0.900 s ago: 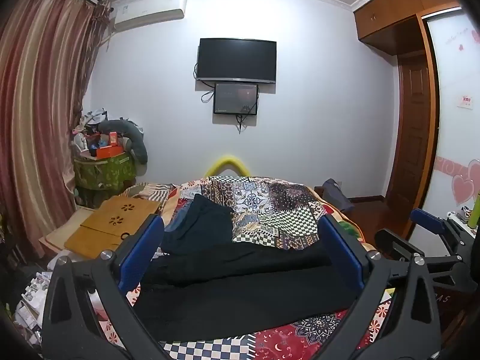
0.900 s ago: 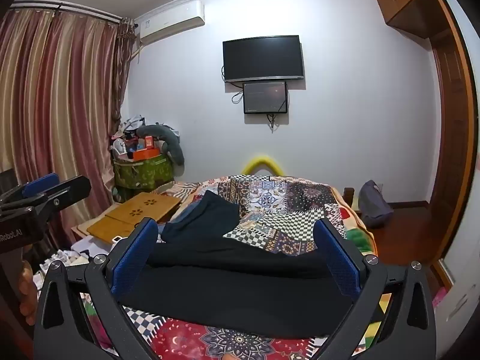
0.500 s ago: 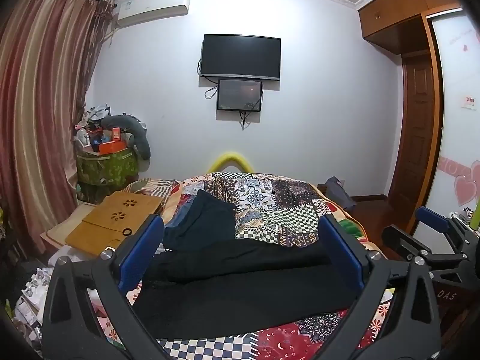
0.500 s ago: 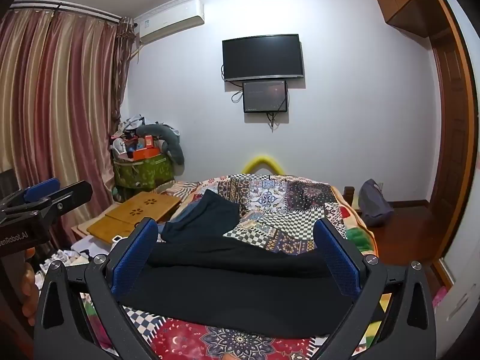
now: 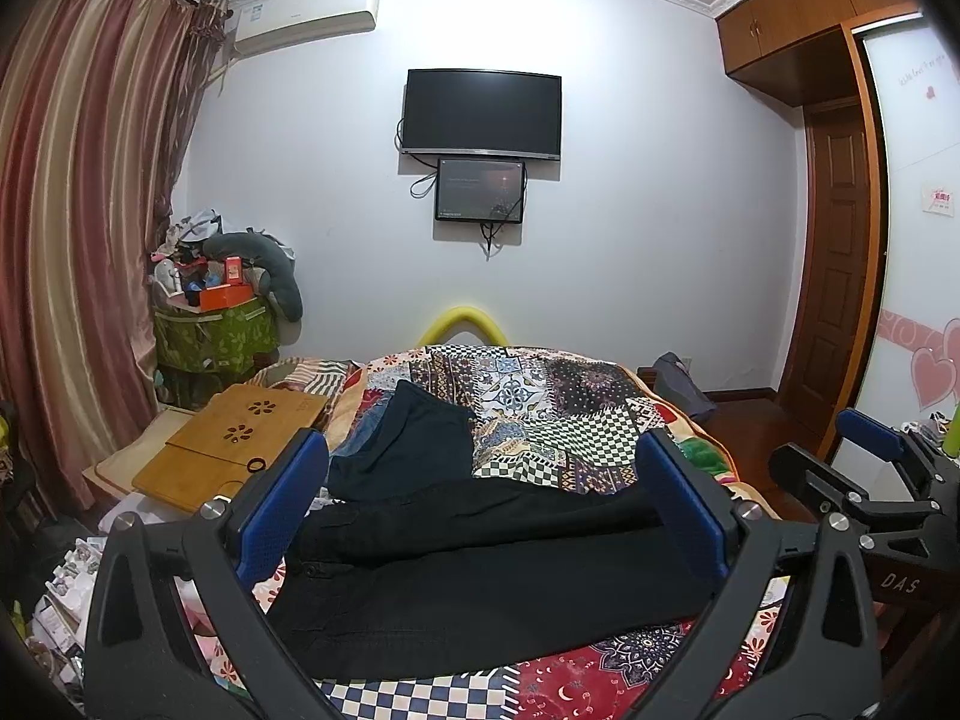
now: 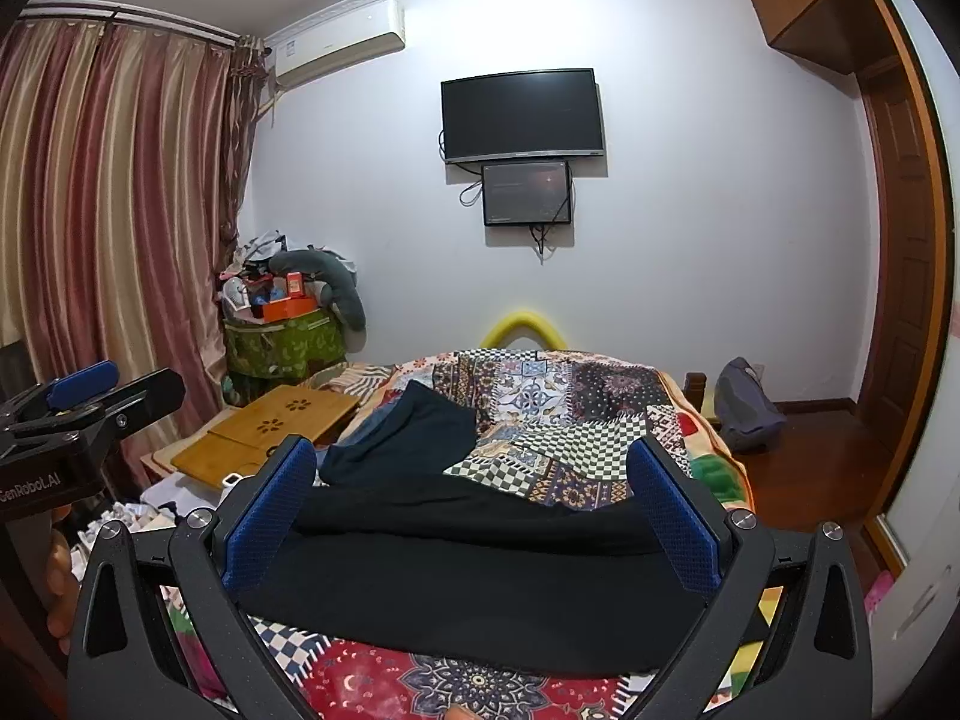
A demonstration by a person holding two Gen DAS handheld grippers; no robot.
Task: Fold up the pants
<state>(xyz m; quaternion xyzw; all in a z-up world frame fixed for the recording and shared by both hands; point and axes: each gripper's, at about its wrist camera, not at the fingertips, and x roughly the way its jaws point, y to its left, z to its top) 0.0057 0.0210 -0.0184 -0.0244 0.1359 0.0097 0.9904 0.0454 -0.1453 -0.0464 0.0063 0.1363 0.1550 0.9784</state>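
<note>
Both tongs, left tongs and right tongs, hang spread wide with nothing in them, just above the black pants, which lie flat across the near end of the patchwork bed.

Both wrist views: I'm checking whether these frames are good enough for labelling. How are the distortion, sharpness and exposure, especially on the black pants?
Left wrist view: strong fisheye bending on the curtain, dark vignette corners, sharp focus, black pants nearly detail-free, wall above the TV brightly lit. Right wrist view: same bending and vignette, sharp, pants a flat dark mass.
</note>
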